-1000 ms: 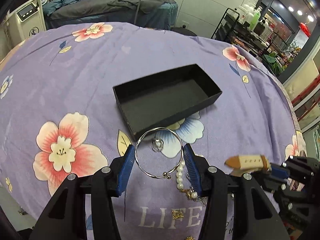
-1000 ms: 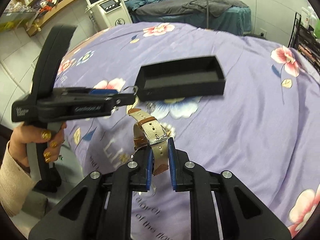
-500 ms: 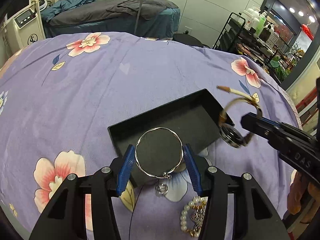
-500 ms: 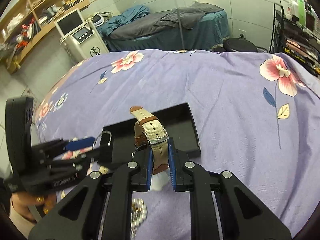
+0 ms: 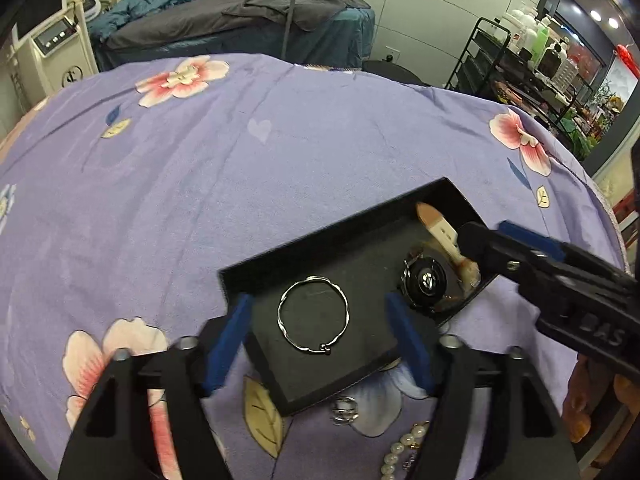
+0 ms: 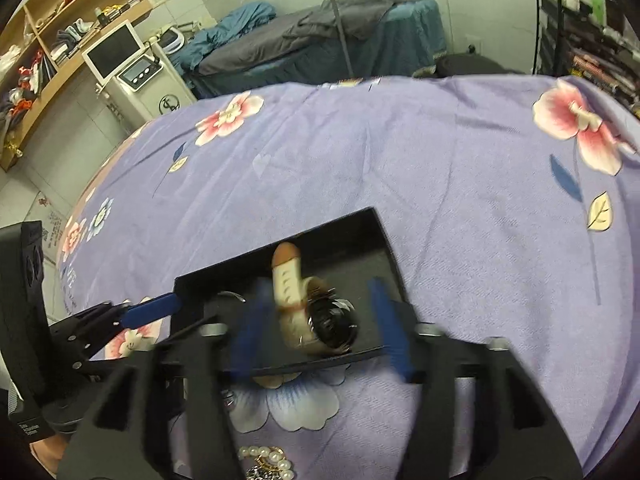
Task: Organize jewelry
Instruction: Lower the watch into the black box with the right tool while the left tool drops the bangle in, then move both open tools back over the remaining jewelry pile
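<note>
Nearest the cameras, a pearl bracelet (image 5: 404, 454) and a small silver ring (image 5: 345, 411) lie on the purple flowered bedspread (image 5: 280, 160), just outside the near wall of the black tray (image 5: 260, 268); these are not yet put away.

Both sets of jaws have just been opening. The left gripper (image 5: 316, 340) stands with its blue pads wide apart, and the silver bangle (image 5: 313, 314) that was pinched between them half a second ago lies flat on the tray floor, touching neither pad. The right gripper (image 6: 320, 328) is likewise spread, and the watch (image 6: 316, 312) it held by the strap a moment ago has dropped between its pads into the right end of the tray (the picture is smeared there, but no pad presses on it).

By my reading two pieces are now delivered, and both grippers are free to fetch the ring and the pearls.

The bangle is a flat ring with no real long axis; its clasp bead points toward the near wall. The watch rests curled on its side, dial (image 5: 426, 280) tilted toward the left wrist camera. Its long axis follows the strap, running from the near tray wall toward the far right corner, the tan strap tip (image 5: 428, 216) pointing at the far wall.
</note>
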Motion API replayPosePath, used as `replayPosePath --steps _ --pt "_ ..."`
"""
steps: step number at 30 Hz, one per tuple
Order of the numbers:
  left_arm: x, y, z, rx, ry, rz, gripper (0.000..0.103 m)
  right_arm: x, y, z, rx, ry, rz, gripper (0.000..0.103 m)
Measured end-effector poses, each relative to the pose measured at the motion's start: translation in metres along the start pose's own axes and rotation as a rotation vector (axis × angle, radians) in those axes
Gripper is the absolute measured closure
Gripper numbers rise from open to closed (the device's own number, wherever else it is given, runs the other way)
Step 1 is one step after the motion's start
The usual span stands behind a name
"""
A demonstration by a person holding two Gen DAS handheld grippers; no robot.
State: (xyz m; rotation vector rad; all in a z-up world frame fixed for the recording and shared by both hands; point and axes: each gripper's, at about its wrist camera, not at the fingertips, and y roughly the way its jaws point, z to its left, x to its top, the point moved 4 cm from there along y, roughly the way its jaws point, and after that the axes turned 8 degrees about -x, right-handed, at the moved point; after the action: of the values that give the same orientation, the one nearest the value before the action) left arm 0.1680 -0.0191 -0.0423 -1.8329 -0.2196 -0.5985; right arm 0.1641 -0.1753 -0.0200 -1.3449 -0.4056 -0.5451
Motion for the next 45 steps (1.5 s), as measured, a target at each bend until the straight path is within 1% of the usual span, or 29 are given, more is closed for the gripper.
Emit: replayPosePath --steps 1,3,7,8,11,14,17,20,21,23,26,29,31,36,41,45 --pt "0.0 -0.003 0.001 0.01 0.005 -0.009 0.022 0.0 -0.004 -0.001 -0.011 -0.007 -0.012 0.033" --pt "-0.002 -0.008 0.003 0.02 0.008 -0.012 0.021 0.001 -0.008 -0.004 -0.034 -0.012 -0.02 0.033" --pt "-0.008 -0.018 0.008 0.043 0.019 -0.023 0.012 -0.004 -0.018 -0.014 -0.03 0.009 -0.014 0.033" --pt "-0.011 -0.021 0.009 0.054 0.025 -0.026 0.011 -0.007 -0.02 -0.017 -0.033 0.014 -0.01 0.033" --pt "-0.021 -0.03 0.012 0.07 0.033 -0.038 0.009 -0.018 -0.028 -0.025 -0.031 0.033 -0.005 0.029" --pt "-0.031 -0.04 0.014 0.075 0.032 -0.058 0.007 -0.033 -0.037 -0.03 0.009 0.054 -0.001 0.028" --pt "-0.043 -0.051 0.014 0.082 0.033 -0.078 0.007 -0.049 -0.047 -0.033 0.04 0.096 -0.008 0.016" --pt "-0.053 -0.061 0.014 0.09 0.028 -0.089 0.007 -0.065 -0.05 -0.038 0.101 0.16 0.039 0.016" --pt "-0.056 -0.063 0.013 0.08 0.028 -0.089 0.007 -0.072 -0.05 -0.039 0.13 0.188 0.068 0.016" --pt "-0.064 -0.066 0.011 0.05 0.027 -0.071 0.007 -0.082 -0.051 -0.038 0.152 0.205 0.099 0.016" --pt "-0.075 -0.07 0.007 0.03 0.036 -0.062 0.007 -0.096 -0.06 -0.031 0.155 0.149 0.1 0.016" --pt "-0.086 -0.074 0.003 0.012 0.055 -0.056 0.007 -0.112 -0.07 -0.021 0.198 0.078 0.101 0.016" --pt "-0.093 -0.074 0.0 0.006 0.068 -0.045 0.007 -0.123 -0.074 -0.019 0.205 0.057 0.108 0.016" --pt "-0.114 -0.074 -0.007 -0.006 0.127 -0.025 0.007 -0.148 -0.076 -0.017 0.168 -0.02 0.145 0.016" --pt "-0.13 -0.084 -0.011 -0.034 0.19 -0.043 0.007 -0.167 -0.086 -0.02 0.116 -0.1 0.122 0.016" --pt "-0.142 -0.095 -0.013 -0.066 0.217 -0.059 0.007 -0.18 -0.087 -0.02 0.082 -0.159 0.139 0.016"
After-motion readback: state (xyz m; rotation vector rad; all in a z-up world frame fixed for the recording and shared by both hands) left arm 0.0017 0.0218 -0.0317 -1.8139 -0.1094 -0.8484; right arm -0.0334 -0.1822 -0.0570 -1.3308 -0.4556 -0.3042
